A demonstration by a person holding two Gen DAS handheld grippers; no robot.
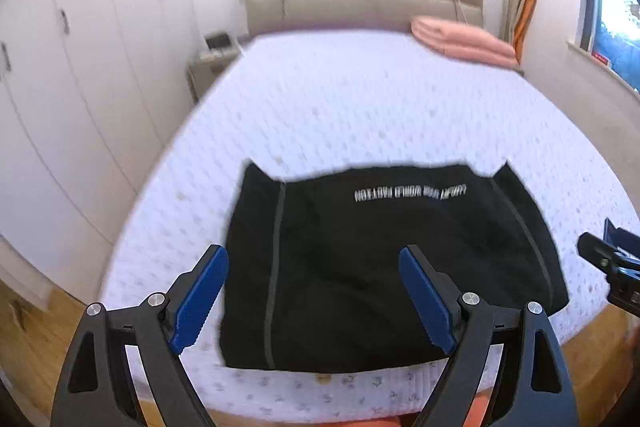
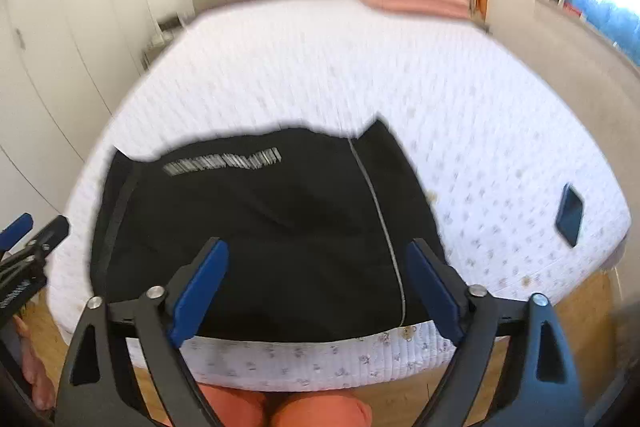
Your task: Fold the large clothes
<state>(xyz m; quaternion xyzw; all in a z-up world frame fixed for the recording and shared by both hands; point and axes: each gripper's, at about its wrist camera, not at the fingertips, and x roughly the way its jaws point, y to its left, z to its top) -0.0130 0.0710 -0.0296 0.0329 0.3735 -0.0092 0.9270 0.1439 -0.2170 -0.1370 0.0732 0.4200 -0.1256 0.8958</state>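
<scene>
Black folded garment (image 1: 384,267) lies flat at the bed's (image 1: 360,99) near edge; its white lettering is blurred, unreadable. My left tool (image 1: 312,295) and right tool (image 2: 316,291) hover above it, jaws spread, empty. Phone (image 2: 570,215) lies apart, right.

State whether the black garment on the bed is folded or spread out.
Folded: the black garment lies as a compact rectangle, sleeves tucked away, on the bed.

Pink blanket (image 1: 464,37), phone (image 2: 570,215), wardrobe (image 1: 80,67)
</scene>
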